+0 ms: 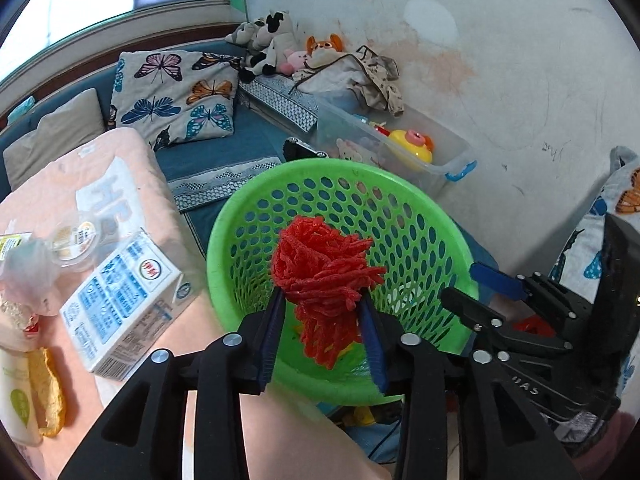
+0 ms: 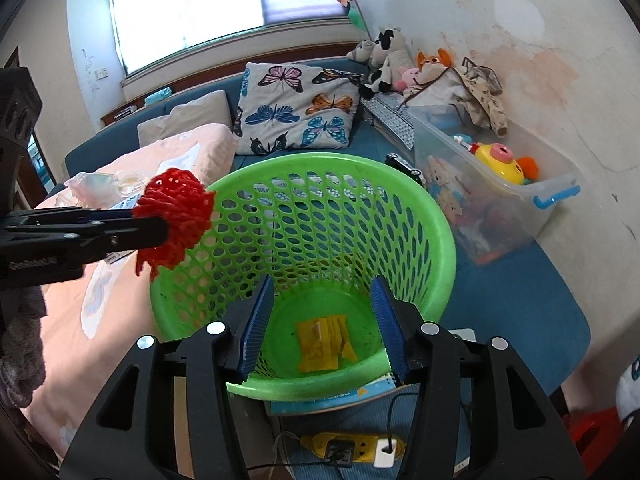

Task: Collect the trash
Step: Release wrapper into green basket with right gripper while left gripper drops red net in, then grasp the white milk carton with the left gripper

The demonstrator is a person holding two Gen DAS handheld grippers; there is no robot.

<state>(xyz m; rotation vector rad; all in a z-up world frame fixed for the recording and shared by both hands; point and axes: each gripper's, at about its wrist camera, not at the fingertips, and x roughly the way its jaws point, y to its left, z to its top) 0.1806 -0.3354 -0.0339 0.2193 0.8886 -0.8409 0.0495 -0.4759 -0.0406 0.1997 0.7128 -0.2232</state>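
Nearest the lens in the left wrist view, the left gripper (image 1: 324,312) fills the lower centre of the frame, its blue-padded fingers (image 1: 272,336) clamped on a wad of red foam netting (image 1: 324,272) that bulges above the tips and trails a tail down between them. Directly behind and below the wad sits the green perforated basket (image 1: 424,208), its open mouth tilted toward the camera. The right wrist view corrects the depth: there the netting (image 2: 176,216) sits at the middle left of the frame, over the basket's (image 2: 432,232) left rim rather than above its centre, with part of the wad hanging outside the wall. So the drop appears to turn on carrying the wad rightward in that view, toward the middle of the mouth, before letting go. The right gripper (image 2: 322,320) waits at the lower centre, fingers apart and holding nothing, aimed down into the basket where a yellow wrapper (image 2: 324,344) lies on the bottom. A milk carton (image 1: 124,304) and other scraps remain at the left on the peach-covered table (image 1: 132,160).
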